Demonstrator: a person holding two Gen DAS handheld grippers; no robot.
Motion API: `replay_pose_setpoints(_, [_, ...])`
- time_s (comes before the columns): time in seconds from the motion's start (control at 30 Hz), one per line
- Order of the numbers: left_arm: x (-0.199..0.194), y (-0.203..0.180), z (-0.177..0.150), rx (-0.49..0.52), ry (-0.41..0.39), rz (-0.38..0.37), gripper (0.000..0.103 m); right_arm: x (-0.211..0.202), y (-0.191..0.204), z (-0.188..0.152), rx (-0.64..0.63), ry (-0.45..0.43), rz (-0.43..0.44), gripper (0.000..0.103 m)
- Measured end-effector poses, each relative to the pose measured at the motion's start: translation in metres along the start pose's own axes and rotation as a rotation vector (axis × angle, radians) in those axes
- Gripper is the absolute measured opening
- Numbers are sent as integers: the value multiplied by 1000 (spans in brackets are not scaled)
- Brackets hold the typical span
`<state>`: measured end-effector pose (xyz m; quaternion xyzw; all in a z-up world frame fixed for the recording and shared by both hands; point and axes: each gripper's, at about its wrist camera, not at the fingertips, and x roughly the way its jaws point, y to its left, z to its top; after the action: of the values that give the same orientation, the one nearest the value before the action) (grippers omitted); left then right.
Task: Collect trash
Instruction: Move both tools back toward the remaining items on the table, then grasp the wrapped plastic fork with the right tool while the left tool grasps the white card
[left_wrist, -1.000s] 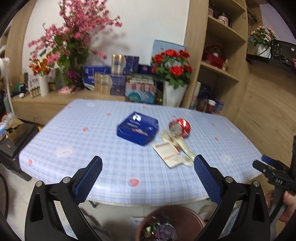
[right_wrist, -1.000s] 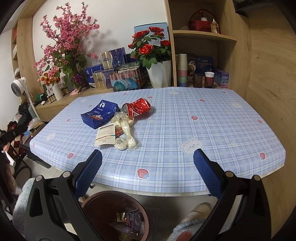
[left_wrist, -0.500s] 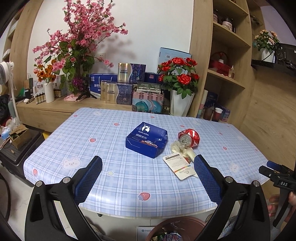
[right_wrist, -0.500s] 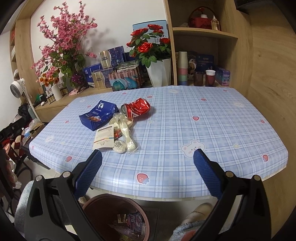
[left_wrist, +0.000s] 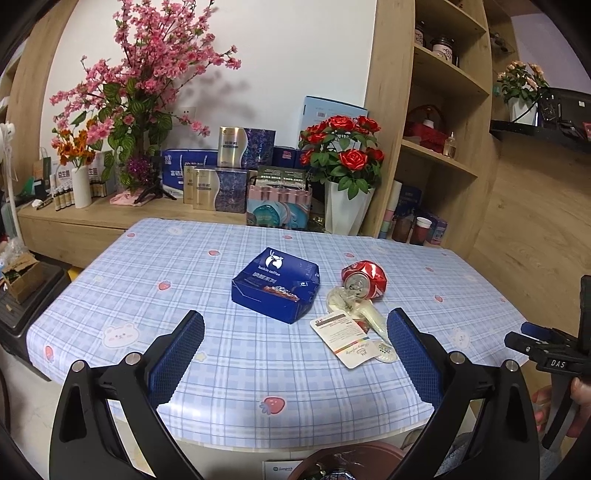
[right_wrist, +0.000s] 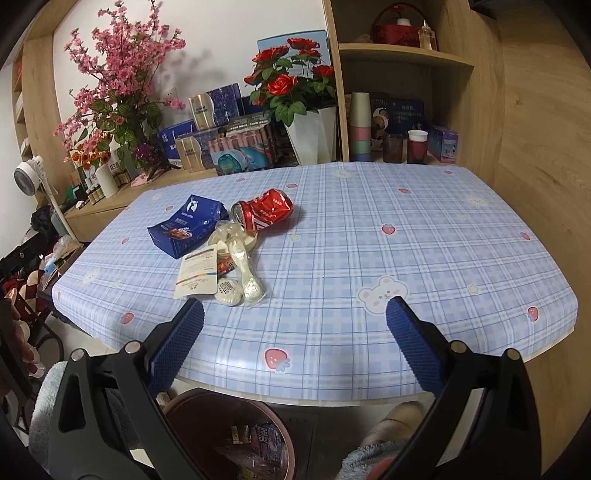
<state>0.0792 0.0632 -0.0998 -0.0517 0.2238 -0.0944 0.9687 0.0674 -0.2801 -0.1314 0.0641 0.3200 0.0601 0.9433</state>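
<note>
Both claws were spread wide and empty: left gripper (left_wrist: 295, 350) and right gripper (right_wrist: 294, 332), w/ bin (right_wrist: 192, 410) below the table edge. Trash sat ahead: packet (left_wrist: 345, 338) nearest, toward left gripper's right finger, long axis approx. front-to-back; box (left_wrist: 275, 284) and can (left_wrist: 364, 282) beyond.

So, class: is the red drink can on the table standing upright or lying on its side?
On its side. The red can lies dented on the tablecloth, its round top facing sideways toward the camera, beside the blue box.
</note>
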Motion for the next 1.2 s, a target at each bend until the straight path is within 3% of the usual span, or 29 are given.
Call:
replay_pose_setpoints(0.5, [42,-5,-6,48,45,-10,97,38,-10,9,-32,57,-68,97])
replay_pose_setpoints(0.83, [76,7,-11,39,96,27,97,103,-3,24,-106,118,20,97])
replay_pose_setpoints(1.1, [104,7,-20,7,168,5,97,174,38,38,-228,209,135,72])
replay_pose_setpoints(1.2, [113,2,-23,6,194,-10,97,196,48,39,-241,250,164,57])
